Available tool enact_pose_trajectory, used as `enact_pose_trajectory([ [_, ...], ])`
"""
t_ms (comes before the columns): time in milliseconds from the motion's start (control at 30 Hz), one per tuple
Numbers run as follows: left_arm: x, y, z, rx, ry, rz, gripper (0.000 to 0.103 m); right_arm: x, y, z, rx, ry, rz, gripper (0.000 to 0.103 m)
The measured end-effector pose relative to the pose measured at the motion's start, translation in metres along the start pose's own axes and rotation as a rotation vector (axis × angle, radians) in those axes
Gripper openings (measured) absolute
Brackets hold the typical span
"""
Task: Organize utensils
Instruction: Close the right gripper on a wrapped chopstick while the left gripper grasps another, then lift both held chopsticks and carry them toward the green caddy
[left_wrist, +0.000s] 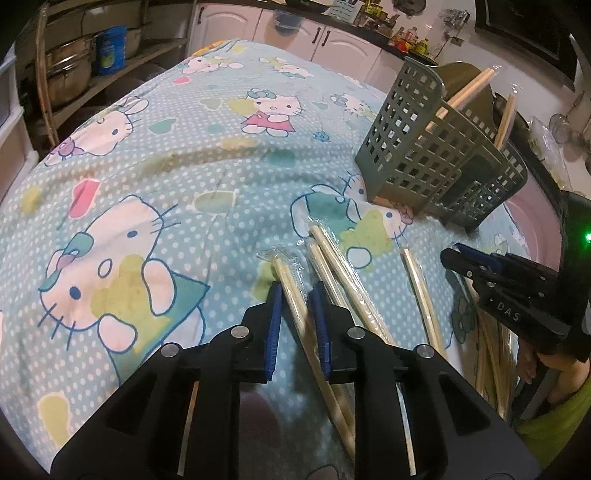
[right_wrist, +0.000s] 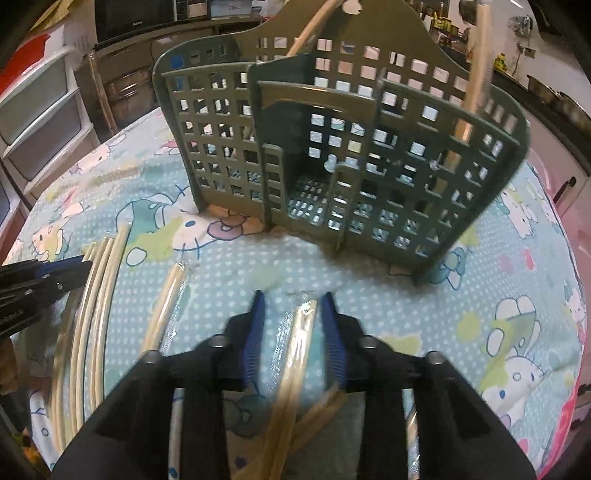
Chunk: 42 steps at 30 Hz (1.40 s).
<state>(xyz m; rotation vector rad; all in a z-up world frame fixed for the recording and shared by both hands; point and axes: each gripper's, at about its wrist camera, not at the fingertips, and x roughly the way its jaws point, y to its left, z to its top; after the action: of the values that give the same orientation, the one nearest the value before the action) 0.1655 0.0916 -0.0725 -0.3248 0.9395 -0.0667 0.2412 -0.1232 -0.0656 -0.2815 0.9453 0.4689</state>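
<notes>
Several plastic-wrapped pairs of wooden chopsticks lie on a Hello Kitty cloth (left_wrist: 155, 155). My left gripper (left_wrist: 297, 291) is open, its blue pads on either side of one wrapped pair (left_wrist: 291, 291) without closing on it. More pairs (left_wrist: 343, 266) lie just to its right. My right gripper (right_wrist: 291, 299) is open over another wrapped pair (right_wrist: 299, 332); it also shows in the left wrist view (left_wrist: 452, 254). A grey-green slotted utensil caddy (right_wrist: 332, 147), seen too in the left wrist view (left_wrist: 424, 147), stands ahead with chopsticks (right_wrist: 476, 81) upright in it.
A loose wrapped pair (right_wrist: 170, 295) and a bundle of pairs (right_wrist: 96, 280) lie left of my right gripper. Shelves with pots (left_wrist: 70, 70) stand at the left, white cabinets (left_wrist: 295, 29) behind. The table edge drops off at the right (right_wrist: 569, 258).
</notes>
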Motion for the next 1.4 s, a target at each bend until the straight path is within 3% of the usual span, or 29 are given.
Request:
enact_pose_trajectory([
  [300,0.006,0.006,0.011,-0.046,0.006,-0.016,0.012,-0.028,0.000,0.005,0.049,-0.072,0.071,0.009],
  [500,0.004,0.007,0.014,-0.050,-0.005,-0.007,0.004,-0.060,-0.006,0.003,0.097,-0.163,0.121,0.009],
  [1133,-0.103,-0.033,0.038,0.035,-0.295,-0.136,0.001,-0.135,-0.028,-0.011,0.199,-0.365,0.162,0.009],
  [1400,-0.131,-0.064,0.050,0.099,-0.363,-0.189,0.001,-0.172,-0.040,-0.016,0.237,-0.464,0.157,0.006],
])
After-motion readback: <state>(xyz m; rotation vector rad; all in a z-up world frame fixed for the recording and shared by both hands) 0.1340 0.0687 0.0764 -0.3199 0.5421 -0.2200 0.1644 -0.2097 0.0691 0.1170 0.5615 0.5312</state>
